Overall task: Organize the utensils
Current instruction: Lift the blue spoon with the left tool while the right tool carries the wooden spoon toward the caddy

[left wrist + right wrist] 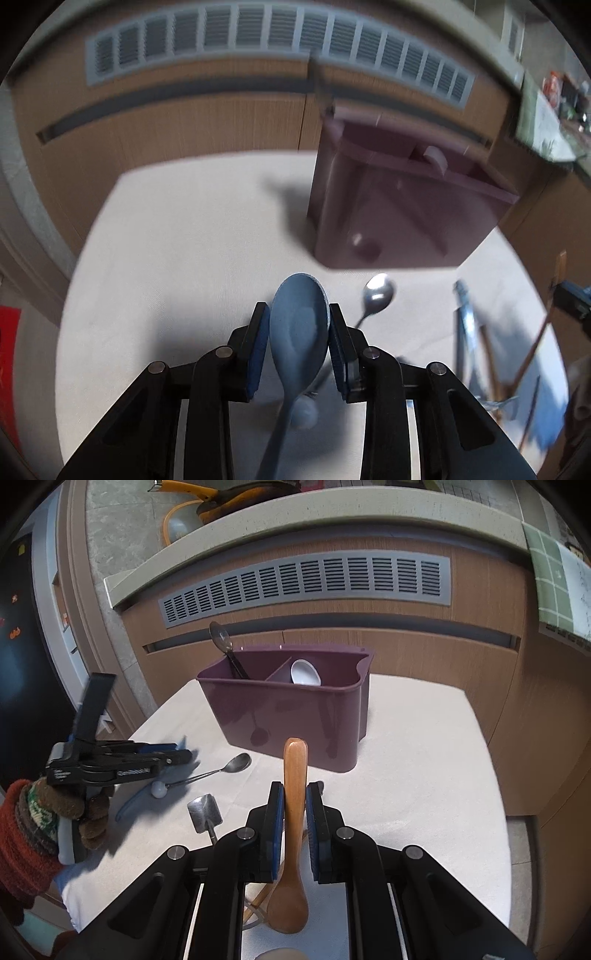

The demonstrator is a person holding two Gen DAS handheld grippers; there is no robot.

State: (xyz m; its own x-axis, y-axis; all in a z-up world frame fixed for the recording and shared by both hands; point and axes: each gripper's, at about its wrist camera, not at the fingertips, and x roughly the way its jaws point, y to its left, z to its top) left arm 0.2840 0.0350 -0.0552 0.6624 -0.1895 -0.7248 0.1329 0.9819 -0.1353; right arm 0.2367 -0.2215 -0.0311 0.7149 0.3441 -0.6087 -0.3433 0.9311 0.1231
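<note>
Item: my left gripper (298, 334) clamps a blue spoon (299, 328), bowl toward twelve o'clock. Item: my right gripper (294, 821) clamps a wooden spoon (292, 834); maroon caddy (295, 709) at twelve.

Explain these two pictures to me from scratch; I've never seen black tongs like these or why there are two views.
There is no robot here. A person holds a hand-operated tool in each hand, and each tool carries a camera that looks forward along its two fingers.

The left-hand camera shows the left tongs closed around the bowl of a blue plastic spoon.

The right-hand camera shows the right tongs clamped on the handle of a wooden spoon. At its left edge you see the other tool and the gloved hand that holds it.

On the white cloth stands a purple caddy that already holds a dark spoon and a white spoon. A metal spoon and a small metal scoop lie loose.
</note>
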